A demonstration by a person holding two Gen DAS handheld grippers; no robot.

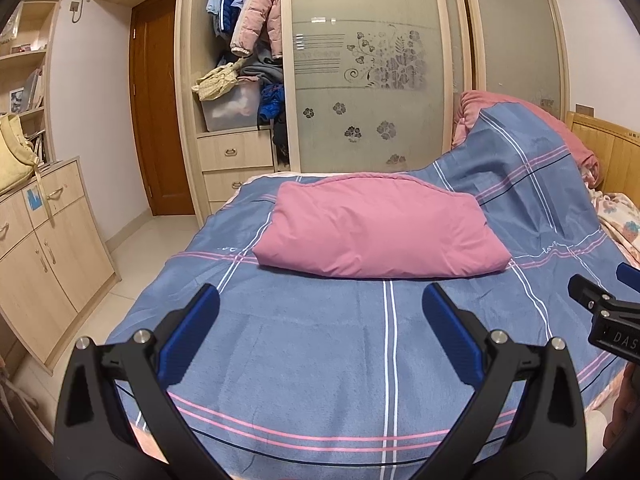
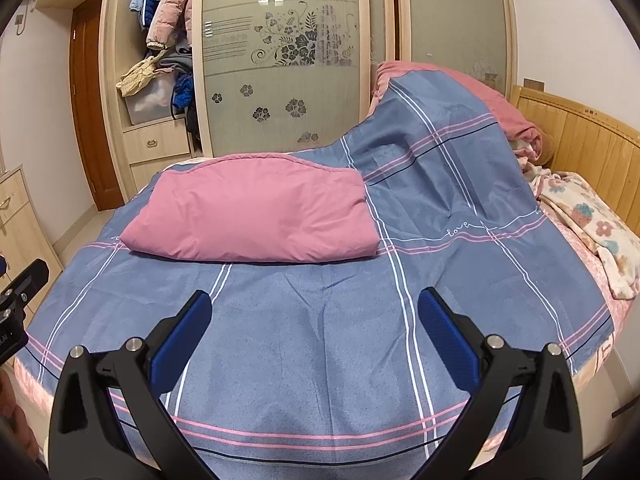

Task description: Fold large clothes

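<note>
Both grippers, left (image 1: 320,316) and right (image 2: 316,322), hover with fingers released; folded pink quilt (image 1: 376,232) lies beyond them on the blue plaid bedcover (image 1: 320,344).

Folded quilt (image 1: 380,232) on bed sheet (image 1: 312,344); wardrobe (image 1: 368,80) behind bed.

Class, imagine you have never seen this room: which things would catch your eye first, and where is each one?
First the folded pink quilt, lying mid-bed on the blue striped cover, which rises in a hump toward the wooden headboard. Next the open wardrobe at the back left, stuffed with hanging jackets. In front, the left gripper and right gripper both hover open above the cover.
</note>
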